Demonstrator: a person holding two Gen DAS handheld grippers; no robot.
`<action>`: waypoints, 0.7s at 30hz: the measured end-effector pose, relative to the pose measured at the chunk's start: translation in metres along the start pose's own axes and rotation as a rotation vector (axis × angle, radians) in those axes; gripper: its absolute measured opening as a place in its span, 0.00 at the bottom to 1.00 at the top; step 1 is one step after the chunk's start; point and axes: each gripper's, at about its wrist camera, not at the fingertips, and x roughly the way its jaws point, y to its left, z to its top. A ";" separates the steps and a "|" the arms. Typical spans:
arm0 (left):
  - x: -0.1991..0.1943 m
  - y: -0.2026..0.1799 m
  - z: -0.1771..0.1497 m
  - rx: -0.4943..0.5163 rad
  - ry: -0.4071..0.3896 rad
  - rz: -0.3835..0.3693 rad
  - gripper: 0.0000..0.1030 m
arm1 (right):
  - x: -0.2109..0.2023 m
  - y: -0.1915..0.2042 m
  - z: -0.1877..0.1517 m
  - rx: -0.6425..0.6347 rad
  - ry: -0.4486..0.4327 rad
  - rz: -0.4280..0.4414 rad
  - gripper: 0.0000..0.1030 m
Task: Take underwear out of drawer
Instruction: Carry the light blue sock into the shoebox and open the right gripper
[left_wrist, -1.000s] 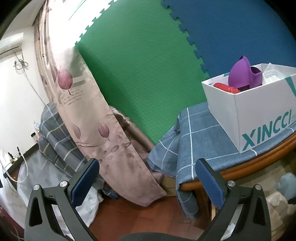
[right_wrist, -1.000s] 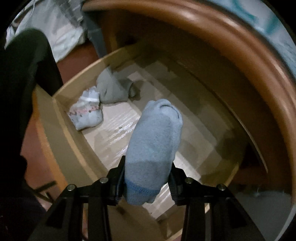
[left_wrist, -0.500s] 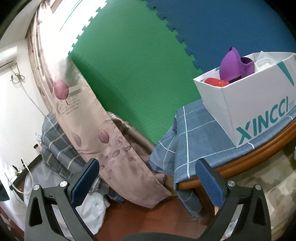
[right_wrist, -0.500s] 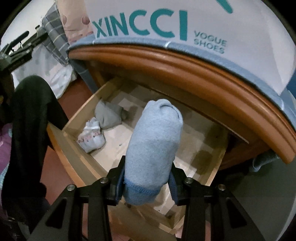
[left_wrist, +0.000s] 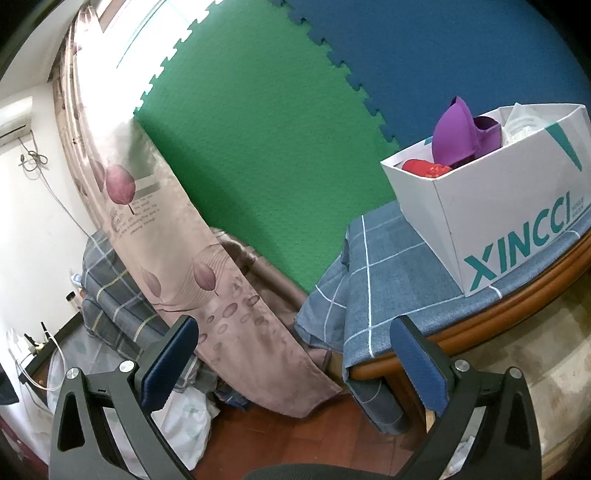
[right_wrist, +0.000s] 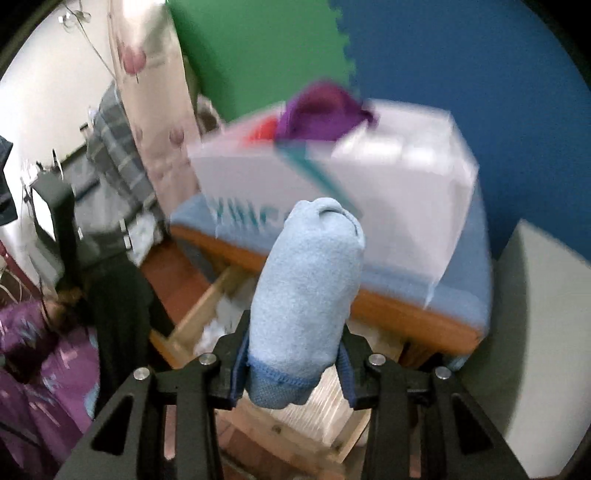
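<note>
1. Our right gripper (right_wrist: 293, 363) has its fingers closed part way on a rolled light-blue piece of underwear (right_wrist: 306, 280), squeezing it near the hemmed end, with the roll sticking out forward past the fingertips.
2. The roll is in the air, above the open wooden drawer (right_wrist: 207, 306) and in front of the white shoe box (right_wrist: 399, 206) that sits on the blue checked cloth (left_wrist: 391, 266) over the table.
3. Our left gripper (left_wrist: 291, 365) has its fingers spread wide with nothing between them; it looks toward the curtain (left_wrist: 177, 236) and the table corner, well away from the drawer.
4. We judge the step in hand to be carrying the roll clear of the drawer, probably toward the box, which already holds a purple garment (left_wrist: 458, 133) and something red (left_wrist: 424, 169).
5. To do this well we should keep the squeeze even, since the soft roll is gripped only near one end and could slip or unroll.
6. We should lift it higher than the box rim before going over it, so the front end does not catch the cardboard wall.
7. The right view is blurred, so slowing down before letting go would help us place it.
8. More pale bundles seem to lie in the drawer, though we cannot make them out clearly.
</note>
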 end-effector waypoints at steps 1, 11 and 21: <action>0.000 0.000 0.000 0.000 -0.001 0.000 1.00 | -0.009 -0.001 0.009 0.001 -0.023 -0.001 0.39; -0.001 0.002 0.003 -0.023 -0.001 -0.006 1.00 | -0.047 -0.024 0.096 0.000 -0.170 -0.037 0.39; 0.000 0.003 0.004 -0.030 0.001 -0.008 1.00 | 0.027 -0.062 0.145 0.064 -0.093 -0.082 0.39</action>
